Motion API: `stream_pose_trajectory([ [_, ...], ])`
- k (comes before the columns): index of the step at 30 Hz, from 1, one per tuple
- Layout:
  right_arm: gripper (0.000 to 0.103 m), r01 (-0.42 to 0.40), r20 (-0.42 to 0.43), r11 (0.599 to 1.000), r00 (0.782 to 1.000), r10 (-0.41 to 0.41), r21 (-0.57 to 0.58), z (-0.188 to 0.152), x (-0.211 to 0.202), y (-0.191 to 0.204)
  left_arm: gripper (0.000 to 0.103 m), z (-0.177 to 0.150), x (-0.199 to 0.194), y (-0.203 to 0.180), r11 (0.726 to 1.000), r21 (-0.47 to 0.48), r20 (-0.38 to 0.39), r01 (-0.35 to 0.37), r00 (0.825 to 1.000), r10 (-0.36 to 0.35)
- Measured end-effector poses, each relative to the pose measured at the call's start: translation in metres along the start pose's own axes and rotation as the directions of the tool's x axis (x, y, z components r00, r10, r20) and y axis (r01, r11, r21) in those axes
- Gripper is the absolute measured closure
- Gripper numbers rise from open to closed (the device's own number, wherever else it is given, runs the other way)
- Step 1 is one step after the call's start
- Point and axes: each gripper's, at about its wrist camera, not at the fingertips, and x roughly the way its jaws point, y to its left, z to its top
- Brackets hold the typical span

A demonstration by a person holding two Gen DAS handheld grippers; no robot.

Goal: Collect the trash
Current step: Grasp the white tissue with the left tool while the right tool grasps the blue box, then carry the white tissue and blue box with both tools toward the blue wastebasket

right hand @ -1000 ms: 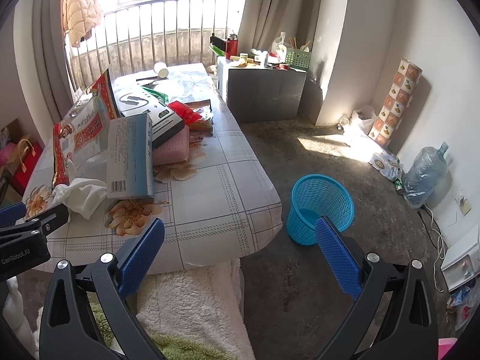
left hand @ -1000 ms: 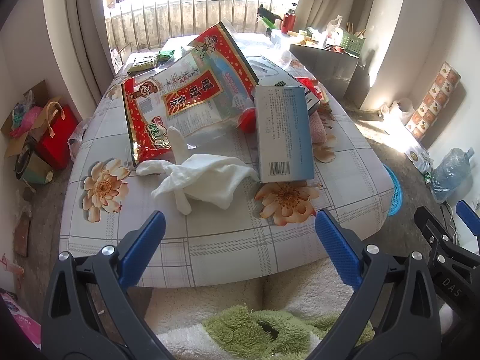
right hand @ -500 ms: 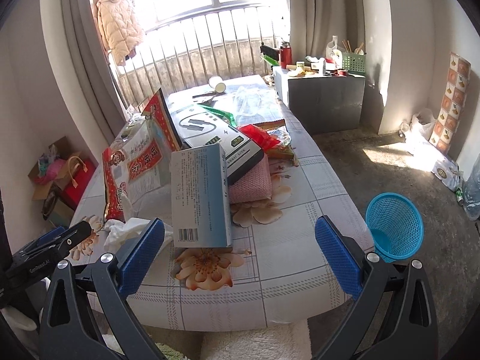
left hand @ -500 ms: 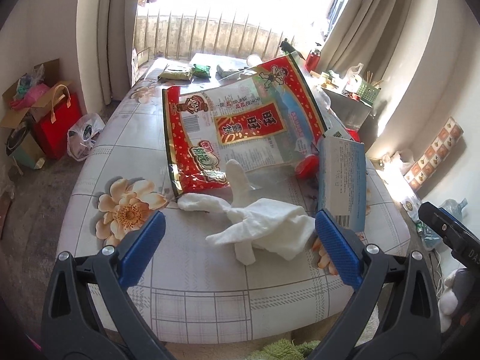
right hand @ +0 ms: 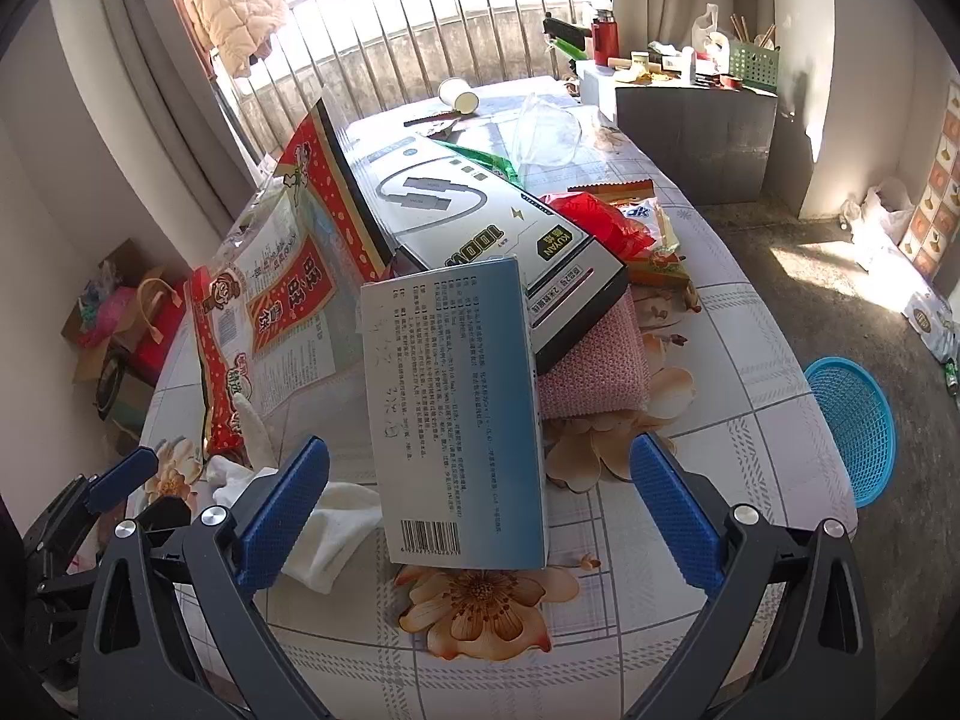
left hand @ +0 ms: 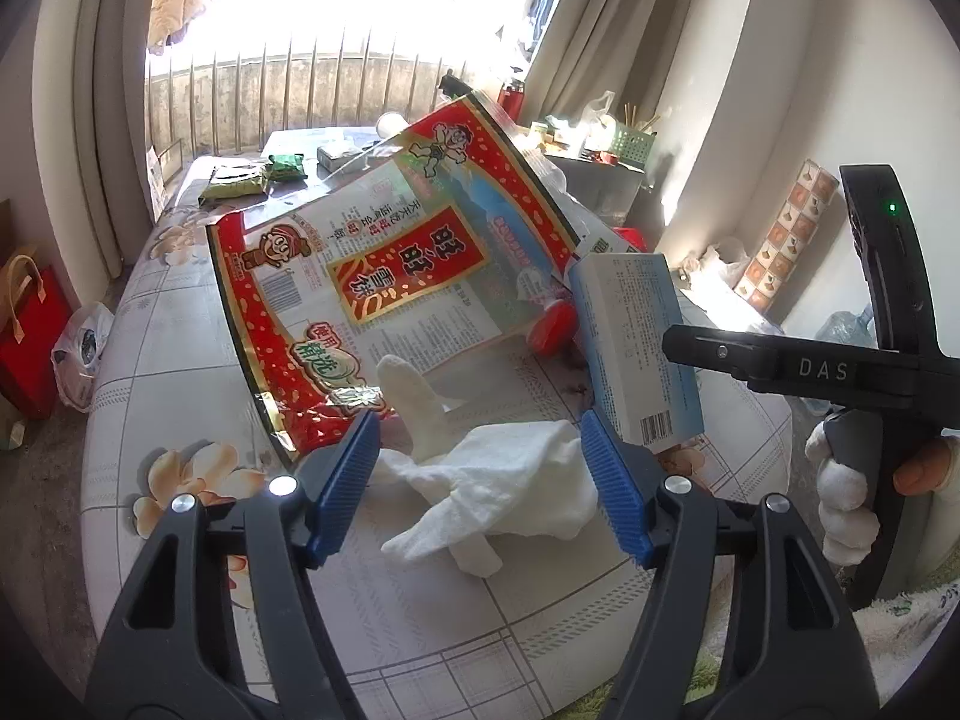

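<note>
A crumpled white glove (left hand: 510,480) lies on the flowered tablecloth (left hand: 180,372). My left gripper (left hand: 480,480) is open, its blue pads on either side of the glove, touching nothing. A large red snack bag (left hand: 390,276) lies behind it. A blue-white box (right hand: 456,414) leans on a bigger white box (right hand: 480,228). My right gripper (right hand: 474,510) is open just before the blue-white box's barcode end. The glove also shows in the right wrist view (right hand: 324,528). A blue waste basket (right hand: 858,426) stands on the floor right of the table.
A pink knitted cloth (right hand: 594,360), red wrappers (right hand: 600,222), a clear plastic bag (right hand: 546,132) and a paper cup (right hand: 459,96) lie further back. A grey cabinet (right hand: 690,138) stands beyond. Red bags (left hand: 30,324) sit on the floor at left.
Both grippers have moved forward over the table. The left one now straddles the glove. The right one has closed in on the blue-white box.
</note>
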Motion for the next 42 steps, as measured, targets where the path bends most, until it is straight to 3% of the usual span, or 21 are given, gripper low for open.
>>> stream_pose_trajectory([
  [9,0.005,0.020,-0.073,1.000,0.997,-0.021,-0.013,0.009,0.029,0.009,0.053,-0.006,0.049,0.000,0.994,0.110,-0.165,0.011,0.986,0.008],
  [15,0.005,0.057,-0.104,0.996,0.992,-0.063,-0.063,0.009,0.043,0.014,0.065,-0.015,0.060,-0.002,0.986,0.164,-0.218,0.015,0.976,0.022],
  [19,0.019,0.082,-0.117,0.993,0.989,-0.092,-0.088,0.008,0.048,0.015,0.074,-0.019,0.060,-0.002,0.983,0.184,-0.226,0.006,0.973,0.037],
  [22,0.030,0.057,-0.141,0.996,0.988,-0.066,-0.069,0.007,0.050,0.012,0.085,-0.019,0.058,-0.004,0.982,0.186,-0.225,0.003,0.974,0.039],
  [27,0.031,0.013,-0.134,0.999,0.991,-0.018,-0.040,0.005,0.041,0.006,0.092,-0.019,0.047,-0.006,0.983,0.183,-0.212,-0.018,0.976,0.057],
  [34,0.031,-0.058,-0.083,0.998,0.995,0.056,-0.019,-0.003,0.011,-0.006,0.093,-0.015,0.020,-0.018,0.985,0.169,-0.178,-0.030,0.982,0.060],
  [42,0.031,-0.145,-0.014,0.987,0.989,0.146,0.067,-0.013,-0.020,-0.045,0.093,-0.010,-0.003,-0.032,0.993,0.114,-0.149,-0.012,0.988,0.029],
])
